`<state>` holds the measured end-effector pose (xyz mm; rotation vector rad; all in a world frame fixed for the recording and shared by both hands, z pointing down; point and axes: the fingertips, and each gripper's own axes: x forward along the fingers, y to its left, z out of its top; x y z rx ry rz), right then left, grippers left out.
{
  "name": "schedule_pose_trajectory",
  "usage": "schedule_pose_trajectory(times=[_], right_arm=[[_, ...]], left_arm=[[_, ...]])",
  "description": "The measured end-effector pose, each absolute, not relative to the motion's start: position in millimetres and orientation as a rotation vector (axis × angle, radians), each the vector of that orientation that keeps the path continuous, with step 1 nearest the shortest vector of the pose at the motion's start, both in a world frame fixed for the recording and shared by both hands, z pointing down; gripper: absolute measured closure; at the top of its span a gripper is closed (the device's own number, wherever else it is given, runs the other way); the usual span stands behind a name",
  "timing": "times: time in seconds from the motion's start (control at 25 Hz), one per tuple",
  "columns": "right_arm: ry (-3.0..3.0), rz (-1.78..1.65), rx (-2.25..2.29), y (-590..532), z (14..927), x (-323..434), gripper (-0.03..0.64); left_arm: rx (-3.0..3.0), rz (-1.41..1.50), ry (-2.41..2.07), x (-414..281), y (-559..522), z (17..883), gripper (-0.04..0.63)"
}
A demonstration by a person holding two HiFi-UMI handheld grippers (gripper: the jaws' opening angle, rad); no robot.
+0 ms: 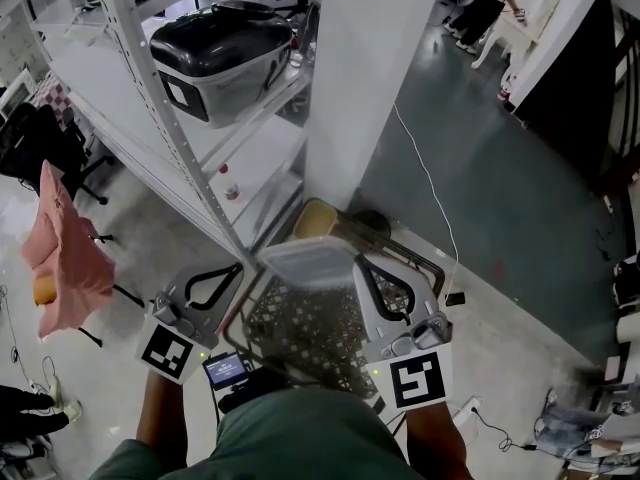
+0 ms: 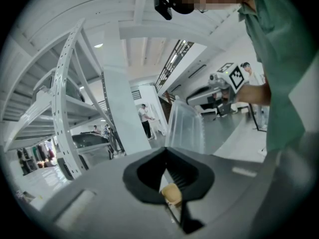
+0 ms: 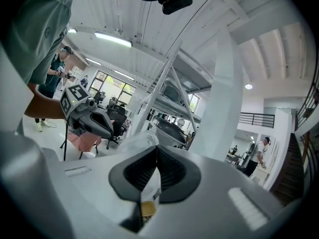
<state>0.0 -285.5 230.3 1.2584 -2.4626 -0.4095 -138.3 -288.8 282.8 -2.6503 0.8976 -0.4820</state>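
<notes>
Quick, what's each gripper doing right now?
Left gripper: closed, apparently pinching a corner of the clear container.
Right gripper: closed on the clear container's edge.

Ahead, close: white pillar [image 1: 370, 78]. Left: metal shelf rack [image 1: 150, 78] carrying black-lidded bin [image 1: 222, 53]. Below: mesh-seat chair [image 1: 310, 333], just under clear container [image 1: 305, 263]. Free passage: grey floor [image 1: 500, 198] right of pillar, crossed by white cable [image 1: 431, 183].

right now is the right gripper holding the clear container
Yes, the right gripper has its jaws shut on the edge of the clear container.
</notes>
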Motion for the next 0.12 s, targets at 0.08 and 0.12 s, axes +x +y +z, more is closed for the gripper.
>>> schedule_pose_trajectory(times=[0.08, 0.12], right_arm=[[-2.463, -0.405, 1.264, -292.6, 234.7, -3.6, 0.611], [-2.463, -0.403, 1.267, -296.1, 236.8, -5.5, 0.611]], left_arm=[[-2.657, -0.475, 0.898, -142.1, -295.3, 286.8, 0.594], [-2.660, -0.471, 0.899, -144.0, -298.7, 288.7, 0.594]])
